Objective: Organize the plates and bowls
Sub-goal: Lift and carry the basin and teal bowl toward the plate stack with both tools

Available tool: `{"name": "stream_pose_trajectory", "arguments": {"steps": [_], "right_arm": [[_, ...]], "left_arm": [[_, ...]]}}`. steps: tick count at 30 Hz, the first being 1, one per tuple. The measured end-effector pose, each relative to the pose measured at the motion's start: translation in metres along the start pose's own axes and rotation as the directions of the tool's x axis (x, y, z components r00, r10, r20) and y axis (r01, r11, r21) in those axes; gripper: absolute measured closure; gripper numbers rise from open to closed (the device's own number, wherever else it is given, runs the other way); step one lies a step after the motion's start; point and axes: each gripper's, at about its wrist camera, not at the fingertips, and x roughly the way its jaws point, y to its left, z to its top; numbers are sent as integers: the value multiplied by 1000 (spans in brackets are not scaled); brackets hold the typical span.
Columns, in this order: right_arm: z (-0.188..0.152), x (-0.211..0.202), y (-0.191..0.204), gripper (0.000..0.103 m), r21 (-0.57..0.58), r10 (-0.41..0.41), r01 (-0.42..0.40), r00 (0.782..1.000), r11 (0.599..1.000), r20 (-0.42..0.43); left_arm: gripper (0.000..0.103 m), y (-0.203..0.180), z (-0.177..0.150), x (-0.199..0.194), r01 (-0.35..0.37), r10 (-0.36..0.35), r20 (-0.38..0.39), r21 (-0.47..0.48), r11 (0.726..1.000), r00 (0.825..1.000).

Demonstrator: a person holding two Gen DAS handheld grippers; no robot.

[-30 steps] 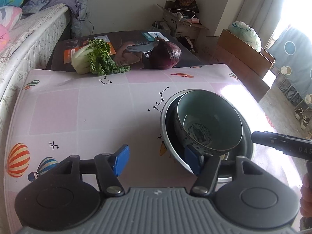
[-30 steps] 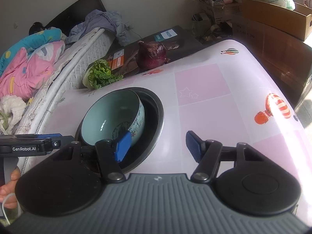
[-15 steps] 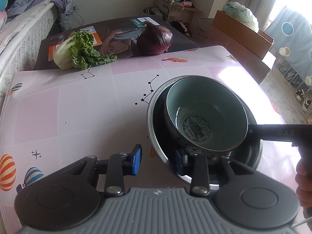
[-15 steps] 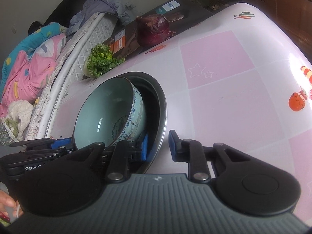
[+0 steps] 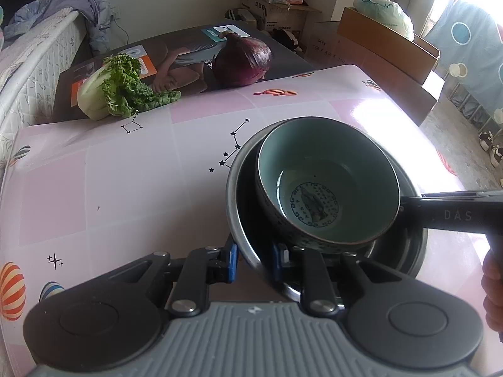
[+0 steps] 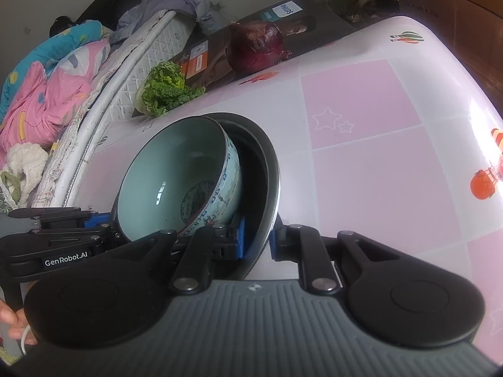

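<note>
Both grippers are clamping the rim of the metal pan point(image 5: 242, 235), which is sitting on the counter point(image 5: 125, 188) with the ceramic bowl point(image 5: 327, 188) tilted inside it. The left gripper point(image 5: 253, 259) is pinching the near rim, one blue pad outside the wall and one inside; its jaws have just been closing onto that rim. The right gripper point(image 6: 256, 240) is gripping the opposite rim in the same way, its jaws also just closed, with the pan wall between the pads.

Recommended handling for the lift, judged from this view:

- Raise both hands together at one pace, so the pan is staying level.
- The bowl is leaning against the pan wall rather than seated flat; any tilt is likely to make it slide or knock, so keep motion slow.
- Thin metal rims are slippery under rubber pads; hold the clamp firm throughout.
- Steer clear of the lettuce point(image 5: 119, 91) and the red onion point(image 5: 242, 59), both lying well apart at the far edge of the counter.
</note>
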Motion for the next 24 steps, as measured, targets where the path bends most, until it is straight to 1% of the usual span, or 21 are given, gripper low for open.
{"name": "stream_pose_trajectory", "arguments": {"steps": [12, 24], "right_arm": [[0, -9, -1, 89, 4, -2, 2, 1000, 1000, 9], [1, -31, 3, 89, -2, -3, 3, 1000, 1000, 30]], "left_arm": [[82, -5, 0, -8, 0, 0, 17, 9, 1000, 1000], [81, -13, 2, -27, -1, 0, 46, 17, 1000, 999]]}}
